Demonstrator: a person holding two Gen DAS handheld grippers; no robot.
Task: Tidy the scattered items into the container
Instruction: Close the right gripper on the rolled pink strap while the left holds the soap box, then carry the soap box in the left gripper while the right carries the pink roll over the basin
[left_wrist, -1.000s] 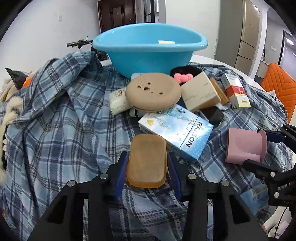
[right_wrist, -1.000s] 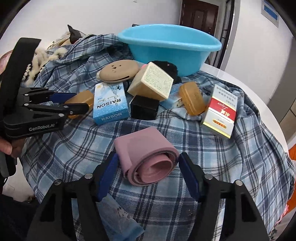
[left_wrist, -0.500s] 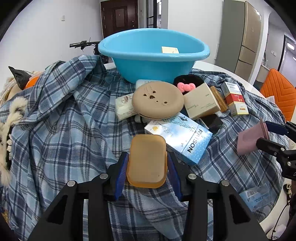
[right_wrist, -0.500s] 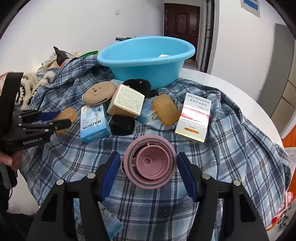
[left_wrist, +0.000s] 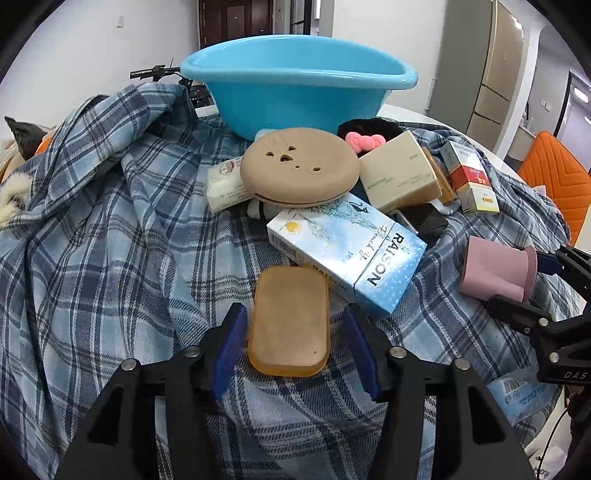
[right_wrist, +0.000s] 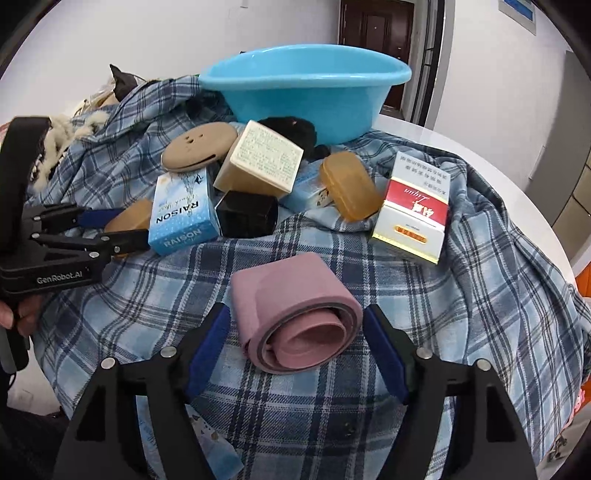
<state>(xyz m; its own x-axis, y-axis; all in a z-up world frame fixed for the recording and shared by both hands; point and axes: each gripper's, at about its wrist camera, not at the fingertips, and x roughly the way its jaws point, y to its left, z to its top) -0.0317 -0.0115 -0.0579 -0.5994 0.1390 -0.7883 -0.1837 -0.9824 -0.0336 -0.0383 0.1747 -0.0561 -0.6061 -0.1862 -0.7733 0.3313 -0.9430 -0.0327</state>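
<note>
Left wrist view showed the left tool (left_wrist: 291, 332) with its blue-padded fingers (left_wrist: 229, 343) set wide on either side of an amber soap case (left_wrist: 290, 321), a gap showing on both sides, so nothing was clamped. The case lay flat on the blue plaid cloth (left_wrist: 110, 258) that covered the tabletop (right_wrist: 480, 162). Just beyond it sat a light-blue RAISON box (left_wrist: 347, 251), one corner touching or overlapping the case's far edge. Behind that lay a round tan disc with holes (left_wrist: 299, 170), a beige box (left_wrist: 400, 177), a small pink bow (left_wrist: 364, 142) and a red-and-white carton (left_wrist: 471, 177). The blue basin (left_wrist: 295, 81) stood at the far side of the pile.

Right wrist view showed the right tool (right_wrist: 295, 343) spread around a pink rolled band (right_wrist: 299, 314) lying on its side on the cloth, its open coil facing the camera. Small gaps separated it from both pads, so it was not gripped. A second amber soap case (right_wrist: 351, 186) leaned near the carton, and a black cube (right_wrist: 247, 214) sat beside the RAISON box. At the left edge of this view the left tool appeared again, a hand (right_wrist: 22, 314) wrapped on its handle. Whether the basin held anything could not be told from either view.
</note>
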